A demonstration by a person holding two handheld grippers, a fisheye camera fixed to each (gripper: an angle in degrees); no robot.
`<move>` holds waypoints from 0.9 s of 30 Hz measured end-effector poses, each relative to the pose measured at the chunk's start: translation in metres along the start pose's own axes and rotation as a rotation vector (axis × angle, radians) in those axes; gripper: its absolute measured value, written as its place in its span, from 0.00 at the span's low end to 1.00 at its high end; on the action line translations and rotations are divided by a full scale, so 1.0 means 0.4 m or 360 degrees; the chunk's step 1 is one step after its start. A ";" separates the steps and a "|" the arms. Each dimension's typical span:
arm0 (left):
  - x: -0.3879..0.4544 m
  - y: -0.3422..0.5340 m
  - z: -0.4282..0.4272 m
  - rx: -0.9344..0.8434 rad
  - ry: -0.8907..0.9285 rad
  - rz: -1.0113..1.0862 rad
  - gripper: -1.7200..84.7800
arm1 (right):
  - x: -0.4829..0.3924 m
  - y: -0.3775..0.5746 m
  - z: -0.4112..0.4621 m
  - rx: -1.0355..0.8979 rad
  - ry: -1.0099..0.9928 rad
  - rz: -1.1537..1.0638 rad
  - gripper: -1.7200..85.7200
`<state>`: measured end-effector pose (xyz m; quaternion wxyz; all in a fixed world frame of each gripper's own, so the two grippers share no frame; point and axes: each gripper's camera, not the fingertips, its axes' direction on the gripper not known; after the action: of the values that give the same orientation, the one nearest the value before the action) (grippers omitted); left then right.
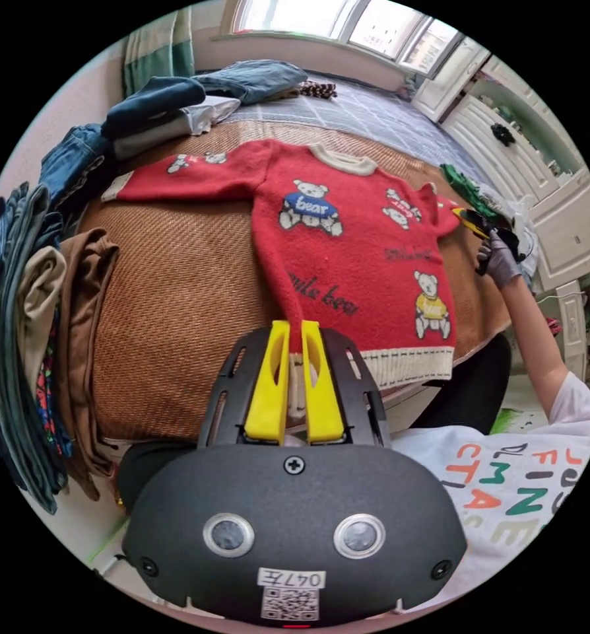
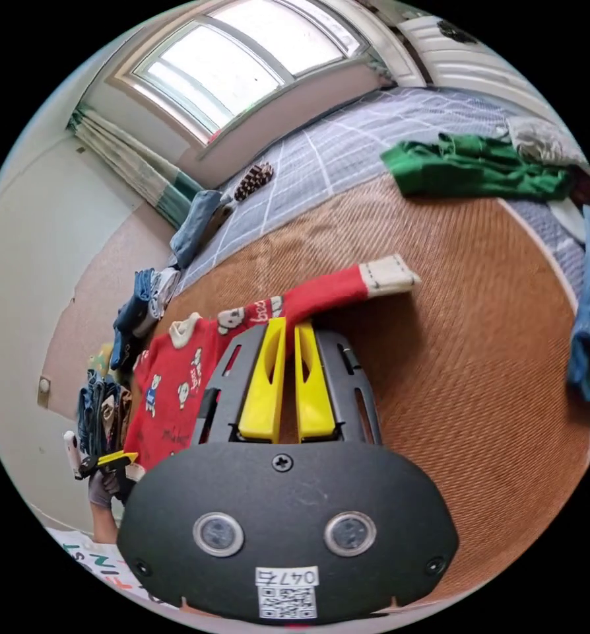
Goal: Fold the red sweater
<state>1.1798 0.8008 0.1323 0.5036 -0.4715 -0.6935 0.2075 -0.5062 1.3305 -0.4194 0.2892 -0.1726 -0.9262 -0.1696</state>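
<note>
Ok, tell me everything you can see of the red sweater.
The red sweater is a fuzzy-looking knit with cream ribbed collar, cuffs and hem, teddy bear pictures and dark script. It lies face up and spread on a brown woven mat, one sleeve stretched out flat. The left gripper is shut on its hem corner; the right gripper is shut on the other sleeve.

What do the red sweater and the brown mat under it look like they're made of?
The red sweater looks like soft knitted yarn, maybe wool or acrylic: its surface is fuzzy and matte, with ribbed cream cuffs and hem and bear figures worked into it. The brown mat looks woven, perhaps rattan or bamboo: it shows fine diagonal ridges and a slight sheen. The exact fibre can't be told.
</note>
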 end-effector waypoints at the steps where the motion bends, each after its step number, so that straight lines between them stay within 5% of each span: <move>1: 0.011 -0.006 0.006 -0.0002 0.0034 0.0011 0.05 | 0.004 -0.046 -0.027 0.0026 0.0048 -0.0024 0.02; 5: 0.110 -0.059 0.134 -0.0084 0.0358 0.0051 0.08 | 0.040 -0.181 -0.107 0.0085 0.0196 -0.0010 0.08; 9: 0.139 -0.050 0.163 -0.0039 0.0369 0.0043 0.09 | 0.078 -0.200 -0.098 -0.0209 0.0087 0.0075 0.19; 14: 0.124 0.012 0.120 -0.0054 0.0347 0.0084 0.10 | 0.007 0.030 -0.152 -0.0481 -0.0399 -0.0155 0.15; 27: 0.184 0.083 0.053 -0.0044 0.0431 0.0137 0.04 | -0.098 0.214 -0.224 -0.0687 -0.0521 -0.0168 0.02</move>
<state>1.1723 0.8837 0.1353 0.5768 -0.5314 -0.6011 0.1537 -0.3974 1.3602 -0.3548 0.0831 -0.2067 -0.9107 -0.3479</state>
